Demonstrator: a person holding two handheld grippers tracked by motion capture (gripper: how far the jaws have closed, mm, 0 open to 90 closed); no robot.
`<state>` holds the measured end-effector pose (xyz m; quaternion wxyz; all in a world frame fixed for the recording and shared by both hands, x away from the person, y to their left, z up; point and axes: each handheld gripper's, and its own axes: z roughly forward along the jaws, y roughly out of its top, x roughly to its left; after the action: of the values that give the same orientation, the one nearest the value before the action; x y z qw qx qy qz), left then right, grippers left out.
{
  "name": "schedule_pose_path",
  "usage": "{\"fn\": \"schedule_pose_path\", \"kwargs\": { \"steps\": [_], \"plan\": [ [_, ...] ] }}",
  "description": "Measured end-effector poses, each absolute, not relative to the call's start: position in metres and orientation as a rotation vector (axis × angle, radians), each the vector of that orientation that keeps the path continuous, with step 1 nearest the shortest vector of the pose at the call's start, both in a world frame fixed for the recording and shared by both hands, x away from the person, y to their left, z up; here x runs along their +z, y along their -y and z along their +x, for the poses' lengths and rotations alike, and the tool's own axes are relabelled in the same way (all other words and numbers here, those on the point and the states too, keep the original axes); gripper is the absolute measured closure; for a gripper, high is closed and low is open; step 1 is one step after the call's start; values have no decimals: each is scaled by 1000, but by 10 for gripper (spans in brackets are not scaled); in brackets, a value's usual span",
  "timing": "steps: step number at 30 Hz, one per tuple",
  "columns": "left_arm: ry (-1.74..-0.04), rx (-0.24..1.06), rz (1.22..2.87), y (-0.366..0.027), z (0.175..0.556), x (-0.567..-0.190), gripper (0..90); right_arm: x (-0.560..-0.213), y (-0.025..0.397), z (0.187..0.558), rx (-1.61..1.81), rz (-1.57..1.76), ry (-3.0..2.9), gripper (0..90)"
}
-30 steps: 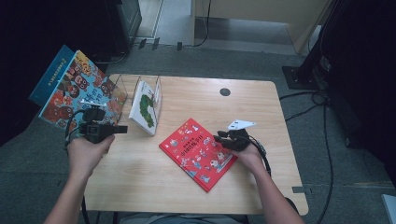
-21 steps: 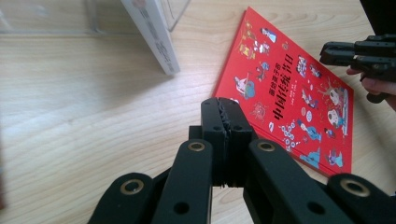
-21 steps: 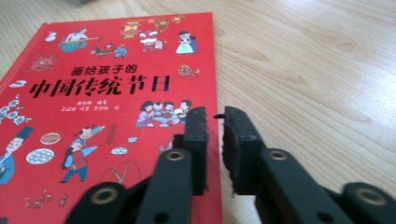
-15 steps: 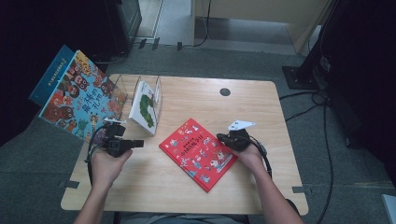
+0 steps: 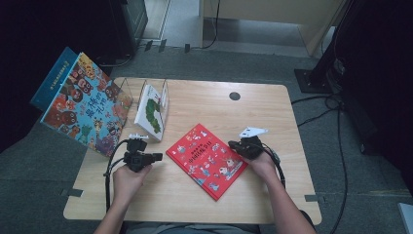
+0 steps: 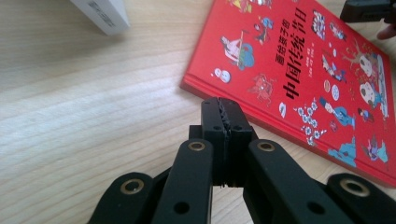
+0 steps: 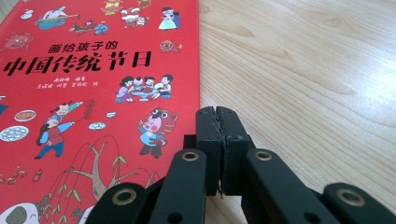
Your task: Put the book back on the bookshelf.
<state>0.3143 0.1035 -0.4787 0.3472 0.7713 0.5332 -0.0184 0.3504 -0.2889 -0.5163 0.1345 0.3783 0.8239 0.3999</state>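
Red and glossy, the flat hardcover picture book (image 5: 207, 160) is lying face up on the pale wooden table (image 5: 272, 112), turned so its long axis is running diagonally from near the standing books toward the person's side. The right gripper (image 5: 237, 145) is sitting at the book's right-hand edge, its jaws pressed together with nothing between them; in the right gripper view the tips (image 7: 217, 122) are resting just beside that edge, on bare wood. The left gripper (image 5: 156, 157) is pointing at the book's opposite edge from just beside it, jaws likewise clenched on nothing, and in the left gripper view its tips (image 6: 220, 114) are aiming at the corner of the cover (image 6: 299, 79). Both are flanking the book from either side, the right one seeming closer. Behind the left gripper, a white picture book with a green caterpillar (image 5: 150, 111) is standing in a clear wire rack (image 5: 127, 86). A larger colourful book (image 5: 83, 109) is leaning at the table's left edge.
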Motion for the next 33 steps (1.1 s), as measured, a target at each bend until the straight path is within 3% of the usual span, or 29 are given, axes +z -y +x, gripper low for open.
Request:
{"fn": "schedule_pose_path", "kwargs": {
  "steps": [17,33],
  "plan": [
    [-1372,-100,2025,-70,314,-505,900,-520,291,347,1130,1104,-2381,888],
    [-1369,-80,2009,-60,332,-504,877,-522,298,329,1101,1146,-2340,900]
  ]
}}
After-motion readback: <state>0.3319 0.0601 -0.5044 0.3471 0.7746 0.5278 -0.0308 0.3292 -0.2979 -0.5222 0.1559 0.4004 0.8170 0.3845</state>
